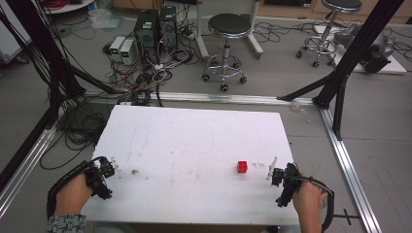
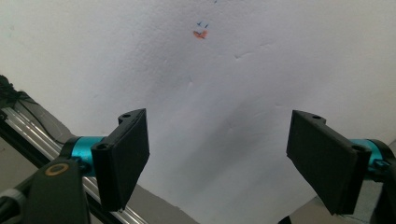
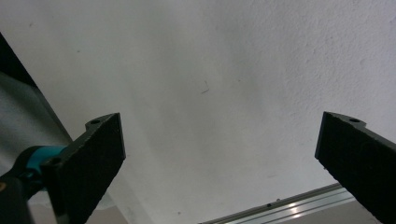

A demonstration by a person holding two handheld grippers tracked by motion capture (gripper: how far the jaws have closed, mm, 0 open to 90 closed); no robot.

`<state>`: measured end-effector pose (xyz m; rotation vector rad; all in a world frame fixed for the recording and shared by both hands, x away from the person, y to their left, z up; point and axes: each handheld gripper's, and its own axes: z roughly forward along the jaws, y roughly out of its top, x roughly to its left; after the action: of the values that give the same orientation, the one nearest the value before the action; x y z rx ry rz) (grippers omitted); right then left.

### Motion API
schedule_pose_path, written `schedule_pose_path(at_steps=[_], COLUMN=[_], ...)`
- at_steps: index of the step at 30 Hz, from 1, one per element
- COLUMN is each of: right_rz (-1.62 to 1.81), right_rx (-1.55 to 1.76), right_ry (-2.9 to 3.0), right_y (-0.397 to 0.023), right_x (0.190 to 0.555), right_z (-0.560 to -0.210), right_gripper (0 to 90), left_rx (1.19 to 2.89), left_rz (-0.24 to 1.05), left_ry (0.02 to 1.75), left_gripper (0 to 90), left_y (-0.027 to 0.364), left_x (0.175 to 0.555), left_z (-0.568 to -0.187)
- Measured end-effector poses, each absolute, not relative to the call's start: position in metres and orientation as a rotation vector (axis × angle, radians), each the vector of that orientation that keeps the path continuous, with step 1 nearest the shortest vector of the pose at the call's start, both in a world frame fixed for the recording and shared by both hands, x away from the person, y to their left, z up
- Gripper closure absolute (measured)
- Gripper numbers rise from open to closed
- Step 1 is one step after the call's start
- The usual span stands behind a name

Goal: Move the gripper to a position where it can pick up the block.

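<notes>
Left gripper point(image 1: 109, 167) sits at the white board's point(image 1: 194, 141) left edge, right gripper point(image 1: 273, 172) near its right edge, both jaws wide, empty. Red cube point(image 1: 242, 166) lies just left of the right gripper; open board between. Stools point(image 1: 228, 29), cables behind.

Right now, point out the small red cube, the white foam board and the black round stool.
small red cube point(image 1: 242, 166), high view, top face.
white foam board point(image 1: 194, 131), high view, bare middle.
black round stool point(image 1: 229, 24), high view, seat.
</notes>
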<state>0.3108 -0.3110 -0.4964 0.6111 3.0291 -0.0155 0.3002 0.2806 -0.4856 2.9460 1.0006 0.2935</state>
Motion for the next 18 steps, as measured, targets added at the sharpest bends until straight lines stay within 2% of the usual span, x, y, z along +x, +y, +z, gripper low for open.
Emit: schedule_pose_path(at_steps=[18], right_rz=[-0.010], right_rx=[0.429], right_ry=[3.037], right_y=[-0.323], right_x=[0.327], right_z=[-0.516], right_gripper=[0.8], left_rx=[2.916], left_rz=[0.313], left_ry=[0.990], left_gripper=[21.5], left_y=[0.280], left_x=[0.299], left_z=[-0.481])
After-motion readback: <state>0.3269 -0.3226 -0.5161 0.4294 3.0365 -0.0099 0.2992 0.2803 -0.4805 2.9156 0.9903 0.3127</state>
